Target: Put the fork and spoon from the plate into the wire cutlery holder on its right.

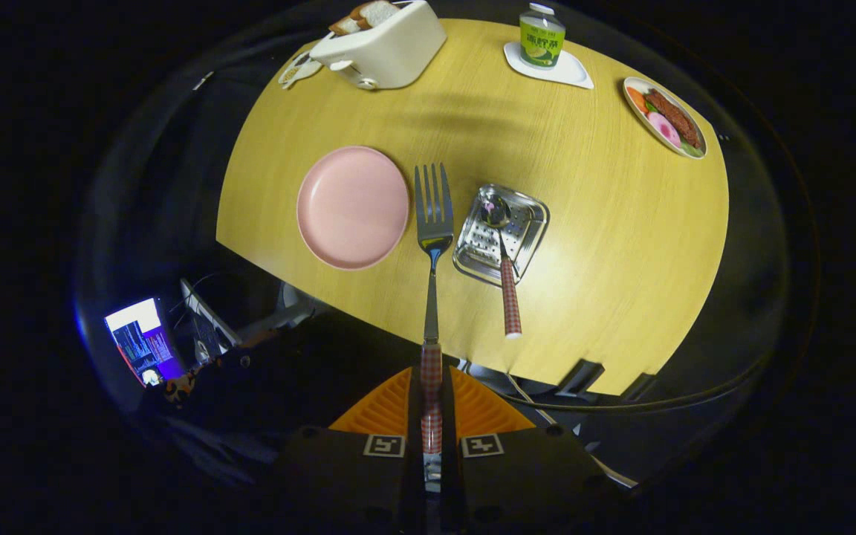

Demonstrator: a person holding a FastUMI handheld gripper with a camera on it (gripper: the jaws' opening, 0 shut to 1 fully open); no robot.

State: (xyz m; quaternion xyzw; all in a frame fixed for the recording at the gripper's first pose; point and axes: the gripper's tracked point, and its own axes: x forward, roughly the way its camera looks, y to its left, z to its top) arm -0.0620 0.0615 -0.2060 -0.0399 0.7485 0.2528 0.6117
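My gripper (432, 397) is shut on the red-checked handle of a metal fork (434, 215), which points straight ahead with its tines hanging high above the wooden table (606, 245), between the plate and the holder. The pink plate (352, 206) lies bare on the table, left of the fork. Right of the fork sits the shiny square cutlery holder (532, 223) with a perforated bottom. The spoon (502, 253) rests in it, bowl inside and red-checked handle sticking out over the near rim.
At the table's far side stand a cream toaster (383, 44) with bread slices, a green-labelled can (542, 36) on a white coaster, and a plate of food (666, 117) far right. A lit screen (138, 342) glows below the table's left edge.
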